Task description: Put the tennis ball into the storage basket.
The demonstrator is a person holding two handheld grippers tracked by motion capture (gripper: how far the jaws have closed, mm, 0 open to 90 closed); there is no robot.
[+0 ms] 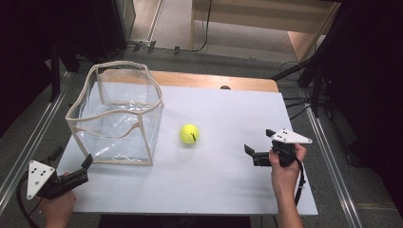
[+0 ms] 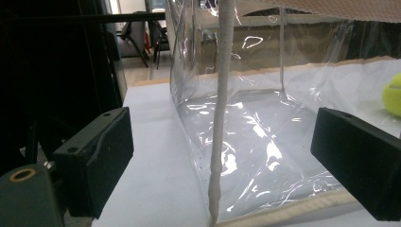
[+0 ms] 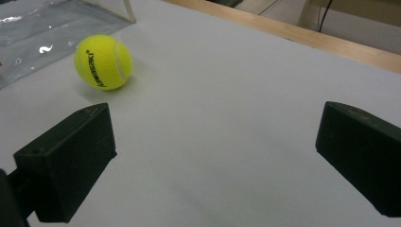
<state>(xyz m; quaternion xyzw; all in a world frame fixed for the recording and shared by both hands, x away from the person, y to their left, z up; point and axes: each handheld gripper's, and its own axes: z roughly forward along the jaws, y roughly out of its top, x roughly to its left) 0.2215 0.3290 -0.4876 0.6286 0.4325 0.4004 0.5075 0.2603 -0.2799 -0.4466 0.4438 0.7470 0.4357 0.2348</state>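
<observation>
A yellow tennis ball (image 1: 189, 134) lies on the white table top (image 1: 214, 185), just right of a clear plastic box with beige trim (image 1: 116, 114). My left gripper (image 1: 71, 157) is open at the table's front left corner, its jaws pointing at the box's near corner. In the left gripper view the box's beige corner seam (image 2: 221, 94) stands between the open jaws of the gripper (image 2: 222, 156), and the ball (image 2: 393, 94) peeks in at the right edge. My right gripper (image 1: 259, 141) is open and holds nothing, well right of the ball (image 3: 103, 62), with bare table between its jaws (image 3: 213, 161).
A wooden strip (image 1: 214, 80) runs along the table's far edge. Metal rails (image 1: 28, 142) flank the table on the floor. Dark stands and cables (image 1: 309, 80) crowd the right rear. The box's open top is wavy and sags inward.
</observation>
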